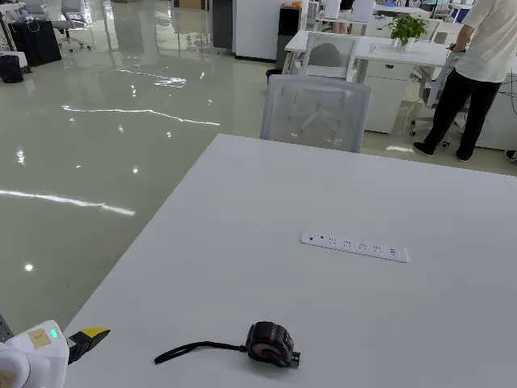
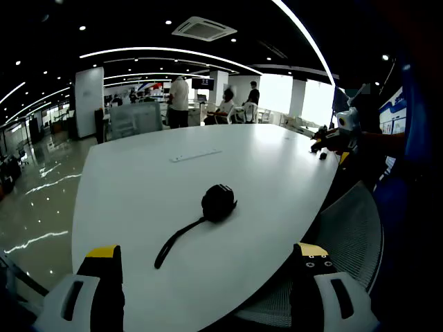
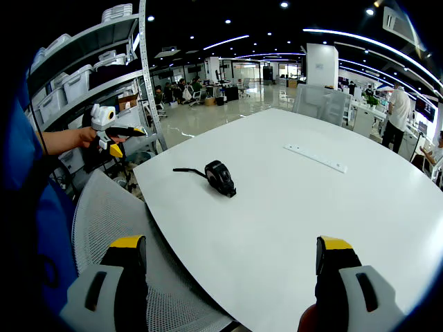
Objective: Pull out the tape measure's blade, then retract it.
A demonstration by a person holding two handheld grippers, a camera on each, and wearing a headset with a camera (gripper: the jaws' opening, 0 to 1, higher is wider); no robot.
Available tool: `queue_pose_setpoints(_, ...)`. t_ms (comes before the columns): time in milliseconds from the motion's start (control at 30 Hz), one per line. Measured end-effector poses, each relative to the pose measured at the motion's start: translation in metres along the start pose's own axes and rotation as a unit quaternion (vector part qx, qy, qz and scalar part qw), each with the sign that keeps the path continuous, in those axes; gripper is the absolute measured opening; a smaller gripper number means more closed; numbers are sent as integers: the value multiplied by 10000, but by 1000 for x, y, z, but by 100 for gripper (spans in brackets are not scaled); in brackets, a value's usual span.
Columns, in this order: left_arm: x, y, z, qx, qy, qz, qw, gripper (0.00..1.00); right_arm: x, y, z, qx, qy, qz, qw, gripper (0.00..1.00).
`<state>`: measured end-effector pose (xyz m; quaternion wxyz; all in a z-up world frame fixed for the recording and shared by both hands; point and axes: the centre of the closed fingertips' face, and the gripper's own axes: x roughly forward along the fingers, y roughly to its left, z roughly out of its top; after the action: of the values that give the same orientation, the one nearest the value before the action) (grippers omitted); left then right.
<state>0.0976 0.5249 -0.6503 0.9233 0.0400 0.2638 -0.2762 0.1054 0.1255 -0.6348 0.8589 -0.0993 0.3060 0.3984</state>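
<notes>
Nothing started yet, I reckon: the black round tape measure sits near the white table's near edge, blade in, strap trailing left. My left gripper and right gripper both gape wide, empty.

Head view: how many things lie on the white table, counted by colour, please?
Black: 1, the tape measure.
White: 1, the power strip.
Total: 2.
</notes>
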Motion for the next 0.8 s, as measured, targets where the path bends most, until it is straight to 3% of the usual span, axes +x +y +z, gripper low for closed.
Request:
queue_pose_setpoints(67,-1,0,2,-87,-68,13,9999,95,1,1,2,-30,-24,22,10000,98)
queue_pose_setpoints(200,-1,2,-1,-88,40,64,9999,97,2,1,3,-27,-73,49,10000,100)
queue_pose_setpoints(333,1,2,0,-54,74,39,10000,98,3,-3,-10,-539,328,62,9980,100)
queue_pose_setpoints(800,8,12,1,-67,214,67,9997,100,9,-12,5,-378,169,115,9991,100)
